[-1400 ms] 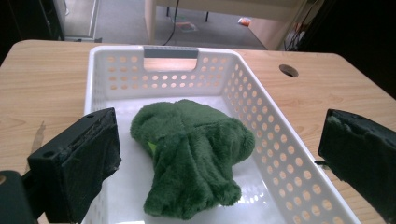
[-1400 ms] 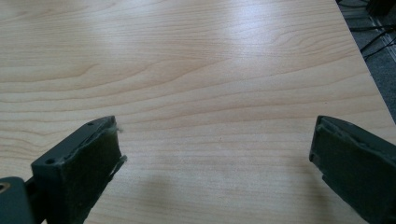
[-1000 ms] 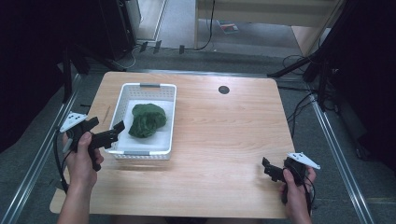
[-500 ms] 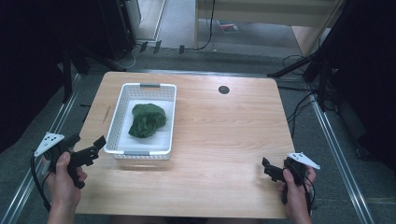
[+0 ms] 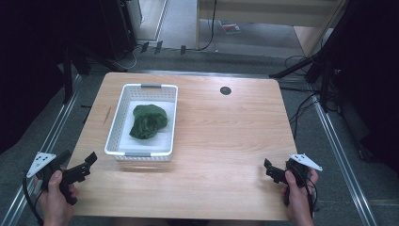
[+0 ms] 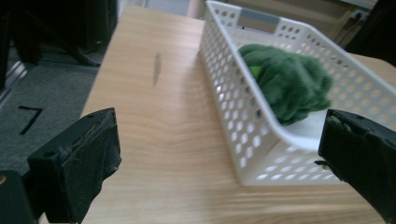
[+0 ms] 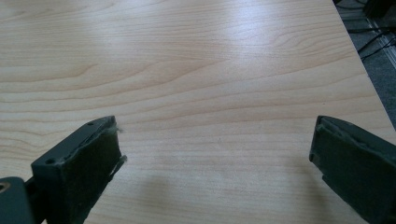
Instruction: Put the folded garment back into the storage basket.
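A green cloth bundle (image 5: 148, 121) is seen lying in the white perforated basket (image 5: 123, 117) at far left, both the left gripper (image 5: 81, 169) and right gripper (image 5: 275, 173) are held spread and empty near the table's (image 5: 226, 141) near edge, so a rest or finished stage is judged, with no next move indicated.

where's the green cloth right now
In the high view, the green cloth lies inside the white basket on the table's left half, ahead of the left claw.
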A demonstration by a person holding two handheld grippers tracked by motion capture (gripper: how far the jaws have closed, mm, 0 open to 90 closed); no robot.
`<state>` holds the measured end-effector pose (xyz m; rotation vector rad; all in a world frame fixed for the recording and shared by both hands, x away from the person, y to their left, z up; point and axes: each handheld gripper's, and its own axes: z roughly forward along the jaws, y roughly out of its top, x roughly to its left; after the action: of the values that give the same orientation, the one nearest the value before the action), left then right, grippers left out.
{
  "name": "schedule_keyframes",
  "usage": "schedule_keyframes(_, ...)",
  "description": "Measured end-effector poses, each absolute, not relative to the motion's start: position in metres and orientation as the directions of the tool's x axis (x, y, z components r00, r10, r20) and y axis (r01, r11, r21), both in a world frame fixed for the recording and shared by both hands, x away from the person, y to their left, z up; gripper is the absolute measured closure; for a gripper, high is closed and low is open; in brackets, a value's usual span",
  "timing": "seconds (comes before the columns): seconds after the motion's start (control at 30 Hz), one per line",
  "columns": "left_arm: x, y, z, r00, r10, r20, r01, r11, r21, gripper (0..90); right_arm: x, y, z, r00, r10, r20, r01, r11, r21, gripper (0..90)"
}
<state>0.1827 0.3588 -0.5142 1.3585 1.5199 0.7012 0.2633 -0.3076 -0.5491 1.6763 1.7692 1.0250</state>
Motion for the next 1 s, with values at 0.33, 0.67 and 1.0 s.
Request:
schedule_keyframes(0.33,0.176,0.376,-0.538,0.011,0.974,-0.225,0.398,0.202,0.895,0.0,0.263,-0.309,-0.549,-0.125,0.980,0.152,0.615,-0.044,0.787,1.9)
schedule_keyframes(0.67,0.182,0.375,-0.553,0.021,0.980,-0.198,0.419,0.171,0.892,0.0,0.264,-0.308,-0.549,-0.124,0.981,0.151,0.617,-0.043,0.786,1.9)
schedule_keyframes(1.0,0.183,0.374,-0.553,0.008,0.981,-0.193,0.434,0.171,0.885,0.0,0.263,-0.308,-0.549,-0.124,0.981,0.149,0.616,-0.042,0.786,1.9)
